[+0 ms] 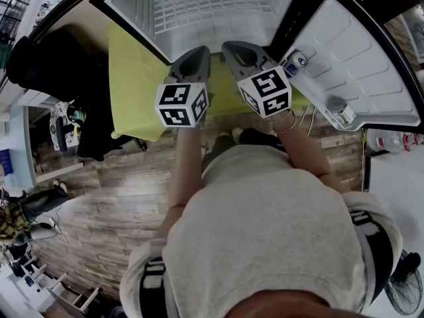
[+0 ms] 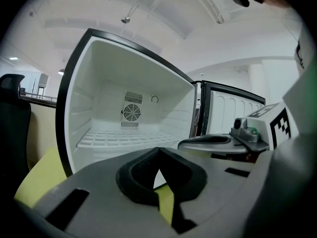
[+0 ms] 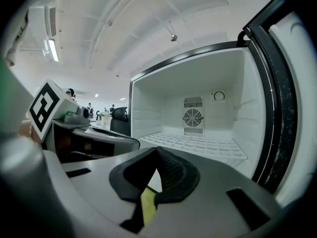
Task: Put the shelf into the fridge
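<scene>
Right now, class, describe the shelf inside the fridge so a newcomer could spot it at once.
Find the open white fridge on the yellow-green surface. Inside, low down, lies the shelf, a flat white panel spanning wall to wall. Unlike the smooth walls and the round fan grille behind it, it is a lattice of small openings.

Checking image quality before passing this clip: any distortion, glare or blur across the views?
Head view: heavy fisheye bends the fridge; its white interior is nearly washed out. Left gripper view: dark vignetted corners, left tongs soft. Right gripper view: same bowing, ceiling light glaring.
</scene>
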A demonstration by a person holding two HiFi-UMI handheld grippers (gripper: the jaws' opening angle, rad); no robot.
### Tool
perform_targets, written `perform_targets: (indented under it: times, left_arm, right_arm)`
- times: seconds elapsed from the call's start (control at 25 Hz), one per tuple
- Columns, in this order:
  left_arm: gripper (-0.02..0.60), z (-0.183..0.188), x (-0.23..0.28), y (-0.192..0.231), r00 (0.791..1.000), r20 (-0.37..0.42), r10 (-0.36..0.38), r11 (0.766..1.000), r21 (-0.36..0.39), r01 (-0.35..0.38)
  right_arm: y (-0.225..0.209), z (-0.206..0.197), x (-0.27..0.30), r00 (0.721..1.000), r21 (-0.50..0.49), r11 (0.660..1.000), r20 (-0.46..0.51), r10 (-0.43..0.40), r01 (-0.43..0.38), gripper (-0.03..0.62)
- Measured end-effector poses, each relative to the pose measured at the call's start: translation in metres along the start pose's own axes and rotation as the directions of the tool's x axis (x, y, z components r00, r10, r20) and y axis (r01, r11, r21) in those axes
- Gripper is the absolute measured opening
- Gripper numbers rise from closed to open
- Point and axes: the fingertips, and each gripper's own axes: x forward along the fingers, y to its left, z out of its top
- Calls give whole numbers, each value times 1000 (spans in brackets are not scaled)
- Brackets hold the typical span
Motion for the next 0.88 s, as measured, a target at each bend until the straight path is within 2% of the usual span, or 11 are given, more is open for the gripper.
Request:
perform_targets:
  times: [0.4,0.88]
  left_arm:
    - [11,-5,1,1,1000,-9,-10,1000,-25,10]
    - [11,-8,3,-4,999,-18,-28,999,-18,27]
  right_arm:
    - [9,-4,5,999,-1,999,-16,40,-40,9]
    - [6,-1,3,1000,-26,999,-2,22,-22,9]
